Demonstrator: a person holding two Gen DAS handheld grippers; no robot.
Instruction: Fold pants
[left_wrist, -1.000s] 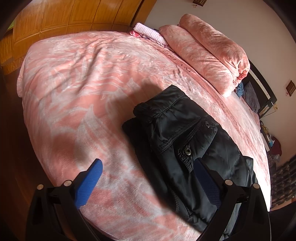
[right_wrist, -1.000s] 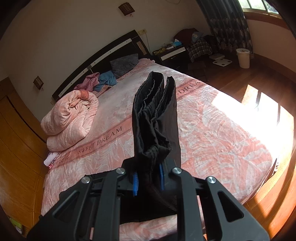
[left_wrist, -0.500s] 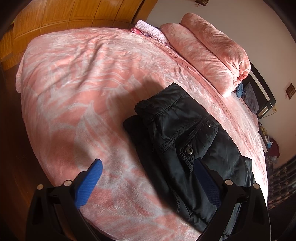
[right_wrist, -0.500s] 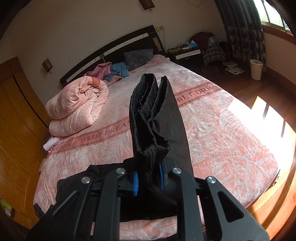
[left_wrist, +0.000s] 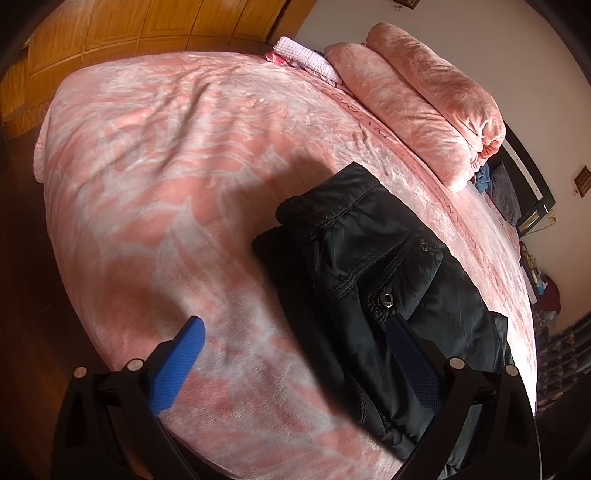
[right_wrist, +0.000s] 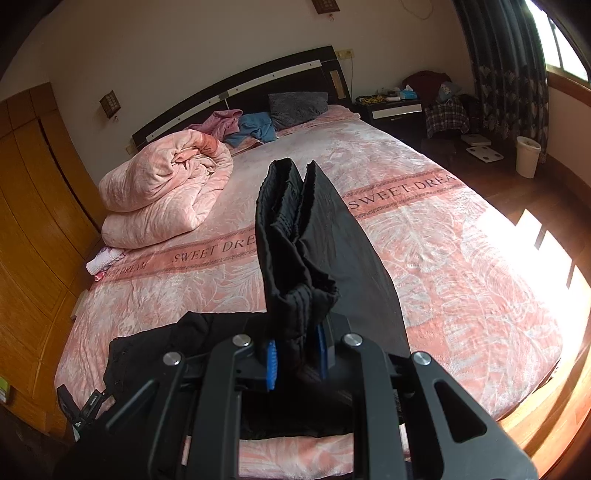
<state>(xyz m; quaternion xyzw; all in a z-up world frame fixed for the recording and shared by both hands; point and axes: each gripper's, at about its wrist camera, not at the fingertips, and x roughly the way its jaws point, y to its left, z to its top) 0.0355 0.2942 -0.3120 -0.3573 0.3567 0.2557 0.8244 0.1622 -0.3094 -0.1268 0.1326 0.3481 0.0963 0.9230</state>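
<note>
A black pair of pants (right_wrist: 306, 236) hangs bunched by its elastic waistband in my right gripper (right_wrist: 296, 360), which is shut on it above the pink bed (right_wrist: 461, 277). A second black garment (left_wrist: 369, 266) with metal snaps lies folded near the bed's foot corner, and shows in the right wrist view as a dark garment pile (right_wrist: 166, 343) at lower left. My left gripper (left_wrist: 293, 325) hovers open over this garment's near edge, its blue pads touching nothing. The held pants hide the bed behind them.
A rolled pink quilt (right_wrist: 162, 195) lies on the bed's left side by the dark headboard (right_wrist: 240, 85), with loose clothes (right_wrist: 251, 125) and a grey pillow (right_wrist: 297, 105) beside it. A wooden wardrobe (right_wrist: 33, 221) stands left. Right of the bed stand a nightstand (right_wrist: 391, 110) and a white bin (right_wrist: 527, 157).
My right gripper has swung sideways and rolled with the pants still held; more of the folded garment shows at lower left. The left gripper has stayed put.
</note>
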